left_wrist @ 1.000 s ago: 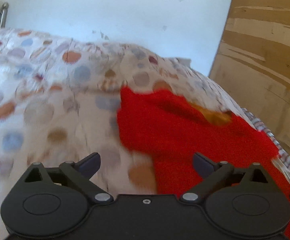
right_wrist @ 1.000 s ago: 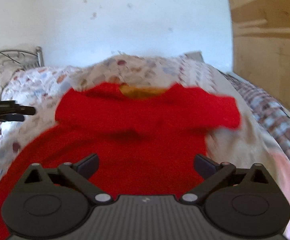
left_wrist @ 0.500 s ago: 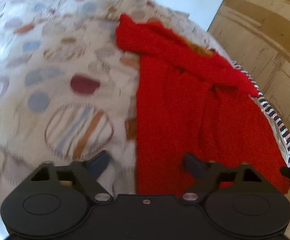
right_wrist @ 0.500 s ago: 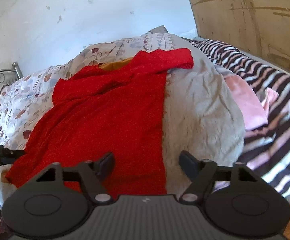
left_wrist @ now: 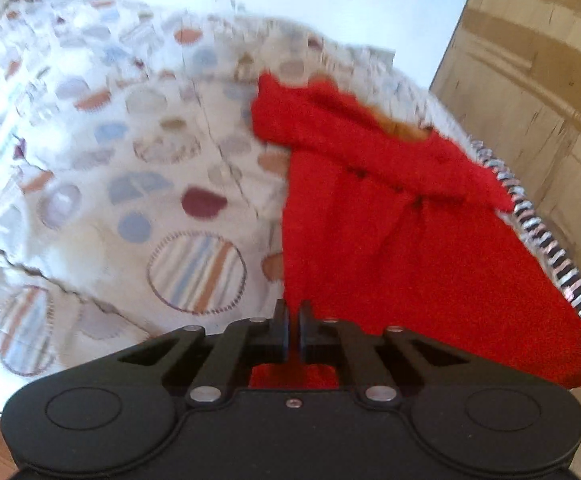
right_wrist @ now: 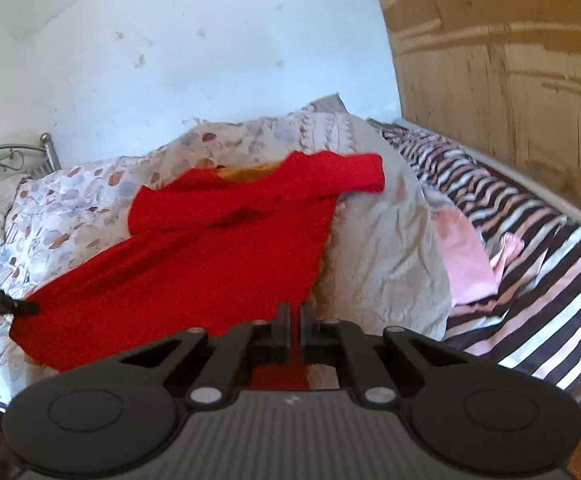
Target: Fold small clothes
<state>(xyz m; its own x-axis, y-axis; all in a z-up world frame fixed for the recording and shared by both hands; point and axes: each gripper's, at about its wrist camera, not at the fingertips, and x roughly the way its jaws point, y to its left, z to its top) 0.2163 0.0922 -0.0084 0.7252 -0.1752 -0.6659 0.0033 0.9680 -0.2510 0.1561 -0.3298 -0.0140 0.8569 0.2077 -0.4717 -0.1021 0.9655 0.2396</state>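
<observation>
I see the red garment [left_wrist: 410, 248] spread on the quilt [left_wrist: 130, 184]. My left gripper [left_wrist: 293, 326] and right gripper [right_wrist: 295, 326] are each clamped on a near hem corner, which their bodies hide. The left view is blurred.

light: bright daylight | blur: motion smear, worse left view | edges: fisheye bending

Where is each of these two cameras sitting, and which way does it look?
Left wrist: on the left tool, looking along its fingers across the dotted quilt; the tool grips the red top's near corner.
Right wrist: on the right tool, facing the wall over the striped sheet; it grips the other corner.
Shared: red top, quilt, wooden cupboard; each glimpses the other tool.
</observation>
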